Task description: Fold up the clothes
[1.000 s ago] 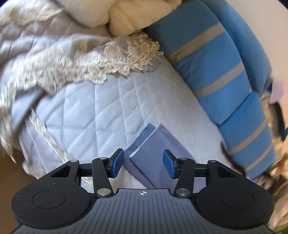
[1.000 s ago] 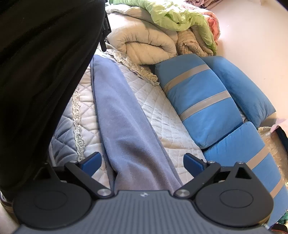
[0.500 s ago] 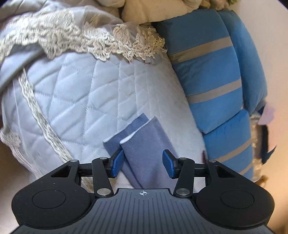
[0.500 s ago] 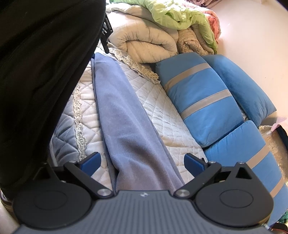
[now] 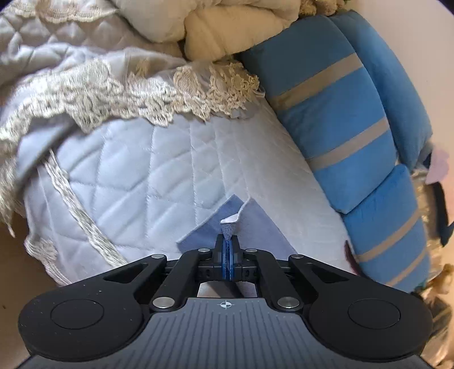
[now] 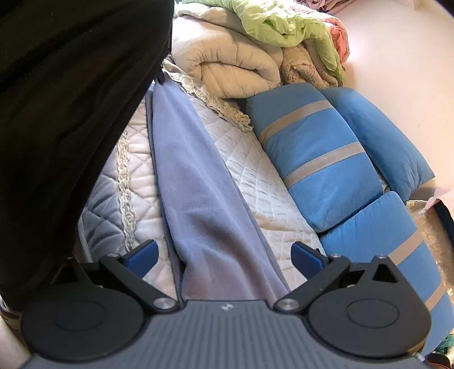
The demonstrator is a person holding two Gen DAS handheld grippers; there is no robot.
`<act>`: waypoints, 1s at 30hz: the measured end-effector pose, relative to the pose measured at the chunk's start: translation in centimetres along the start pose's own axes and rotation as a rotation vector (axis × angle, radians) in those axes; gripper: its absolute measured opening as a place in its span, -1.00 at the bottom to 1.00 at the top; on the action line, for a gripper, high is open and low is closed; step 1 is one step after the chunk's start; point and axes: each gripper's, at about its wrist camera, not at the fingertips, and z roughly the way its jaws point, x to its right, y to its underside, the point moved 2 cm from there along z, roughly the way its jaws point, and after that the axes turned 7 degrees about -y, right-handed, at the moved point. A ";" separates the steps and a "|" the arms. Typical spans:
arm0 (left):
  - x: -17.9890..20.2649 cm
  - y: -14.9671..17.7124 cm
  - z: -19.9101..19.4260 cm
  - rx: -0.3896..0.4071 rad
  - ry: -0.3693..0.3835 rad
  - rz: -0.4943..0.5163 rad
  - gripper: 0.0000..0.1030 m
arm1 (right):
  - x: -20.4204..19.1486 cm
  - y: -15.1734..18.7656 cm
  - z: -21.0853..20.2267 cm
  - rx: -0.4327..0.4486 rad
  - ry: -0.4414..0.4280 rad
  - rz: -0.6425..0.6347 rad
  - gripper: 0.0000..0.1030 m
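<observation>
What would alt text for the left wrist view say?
The left tongs are shut on a corner of a blue cloth lying on a white quilted bed cover. Blue striped cushions line the right side.

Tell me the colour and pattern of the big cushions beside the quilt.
Bright blue with pale grey-beige stripes; the cushions show best in the right wrist view.

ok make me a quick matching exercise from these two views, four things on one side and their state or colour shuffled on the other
Things:
1. left claw
2. right claw
3. striped cushions
4. crumpled blanket

States or colours:
a. light green
b. blue with grey bands
c. shut on the lavender cloth
d. open, straddling the cloth

Pairs: 1-c, 2-d, 3-b, 4-a
</observation>
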 end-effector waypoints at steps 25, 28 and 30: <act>13.0 1.3 -4.9 0.110 -0.035 0.552 0.15 | 2.5 2.7 -1.1 -0.138 -0.086 0.231 0.86; 18.6 3.0 -4.6 0.100 0.043 0.762 0.37 | 2.3 2.7 -1.3 -0.147 -0.085 0.232 0.86; 22.2 4.4 -3.5 0.070 0.080 0.877 0.37 | 2.5 2.6 -1.4 -0.156 -0.075 0.245 0.88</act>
